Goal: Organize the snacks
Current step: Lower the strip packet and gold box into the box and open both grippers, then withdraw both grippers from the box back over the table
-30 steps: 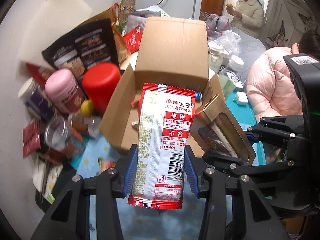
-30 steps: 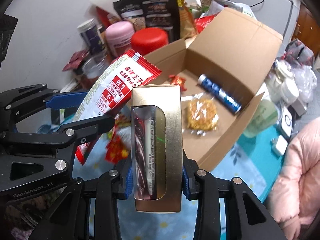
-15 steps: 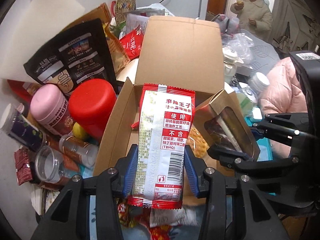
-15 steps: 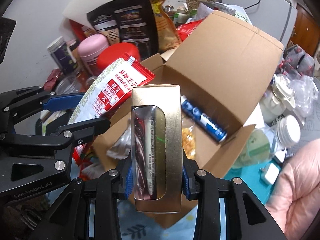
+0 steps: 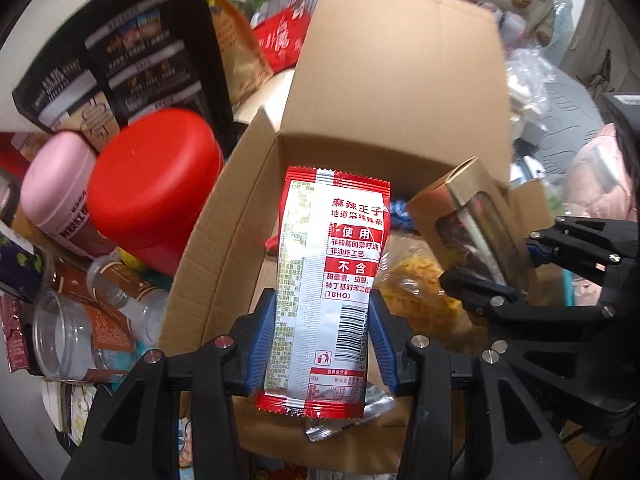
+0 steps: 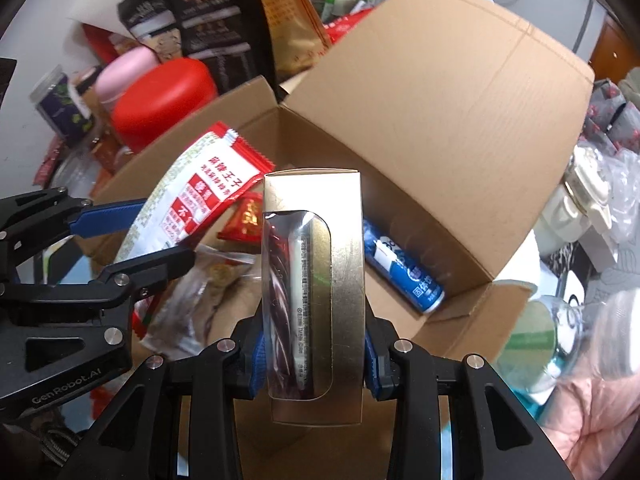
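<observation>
My left gripper [image 5: 322, 340] is shut on a red and white snack packet [image 5: 328, 280], held upright over the open cardboard box [image 5: 224, 240]. My right gripper [image 6: 314, 352] is shut on a gold window box [image 6: 314, 280], held over the same cardboard box [image 6: 440, 120]. The gold box shows at the right in the left wrist view [image 5: 472, 216], and the packet at the left in the right wrist view [image 6: 196, 200]. Inside lie a blue tube [image 6: 404, 268], a small red packet [image 6: 246, 216] and a clear bag of yellow snacks [image 5: 416, 296].
Left of the box stand a red jar [image 5: 156, 188], a pink jar [image 5: 56, 192], a black snack bag [image 5: 120, 52] and clear containers [image 5: 68, 328]. Bottles and plastic tubs [image 6: 584, 200] crowd the right side. A person in a pink coat [image 5: 600, 184] sits to the right.
Both grippers have moved forward with their loads, from in front of the box to over its open top. The box looms larger in both views.
</observation>
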`<state>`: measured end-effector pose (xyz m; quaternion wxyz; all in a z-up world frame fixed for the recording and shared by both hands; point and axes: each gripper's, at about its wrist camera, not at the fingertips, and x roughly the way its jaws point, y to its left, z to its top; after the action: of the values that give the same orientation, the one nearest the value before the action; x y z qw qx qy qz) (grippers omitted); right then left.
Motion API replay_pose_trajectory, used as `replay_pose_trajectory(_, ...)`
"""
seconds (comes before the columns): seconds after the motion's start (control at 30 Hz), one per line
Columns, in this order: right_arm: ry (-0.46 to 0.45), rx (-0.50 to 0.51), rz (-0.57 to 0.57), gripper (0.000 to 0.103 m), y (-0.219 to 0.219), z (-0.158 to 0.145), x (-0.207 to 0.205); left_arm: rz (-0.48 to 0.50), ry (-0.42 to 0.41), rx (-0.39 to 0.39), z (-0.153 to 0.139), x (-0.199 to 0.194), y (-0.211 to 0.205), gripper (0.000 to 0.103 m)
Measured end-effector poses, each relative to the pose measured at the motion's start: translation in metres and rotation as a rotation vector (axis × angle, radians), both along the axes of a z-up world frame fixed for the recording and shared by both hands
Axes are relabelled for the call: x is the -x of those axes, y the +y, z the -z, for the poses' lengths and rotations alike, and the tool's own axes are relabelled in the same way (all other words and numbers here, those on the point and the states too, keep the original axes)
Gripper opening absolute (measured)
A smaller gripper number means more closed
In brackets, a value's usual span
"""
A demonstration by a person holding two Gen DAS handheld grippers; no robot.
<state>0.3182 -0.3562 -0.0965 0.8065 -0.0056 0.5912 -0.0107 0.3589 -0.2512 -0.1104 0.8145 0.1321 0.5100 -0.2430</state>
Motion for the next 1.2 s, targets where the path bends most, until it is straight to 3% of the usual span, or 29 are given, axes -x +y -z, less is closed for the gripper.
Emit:
replay_pose_trajectory(0.4,0.093,0.065,0.031,0.038,0.000,0.036,-0.004,-0.067,0.132,-0.076,0.045,-0.015,-0.001,0.045)
replay_pose_trajectory(0.5,0.114,0.090,0.034,0.040,0.003,0.041,-0.001,-0.070,0.126,-0.092,0.046,-0.013,-0.003,0.046)
replay_pose_trajectory(0.63,0.114,0.123,0.025,0.054,0.007,0.038,0.003,-0.076,0.117,-0.138,0.047,-0.008,-0.008,0.052)
replay_pose_trajectory(0.7,0.107,0.149,0.011,0.067,0.011,0.033,0.005,-0.083,0.126,-0.139,0.045,-0.007,-0.008,0.060)
replay_pose_trajectory(0.77,0.096,0.170,0.007,0.069,0.012,0.028,0.007,-0.095,0.116,-0.147,0.043,-0.005,-0.006,0.068)
replay_pose_trajectory(1.2,0.026,0.137,0.026,0.069,0.014,-0.025,0.020,-0.109,0.015,-0.089,-0.026,0.014,0.007,0.071)
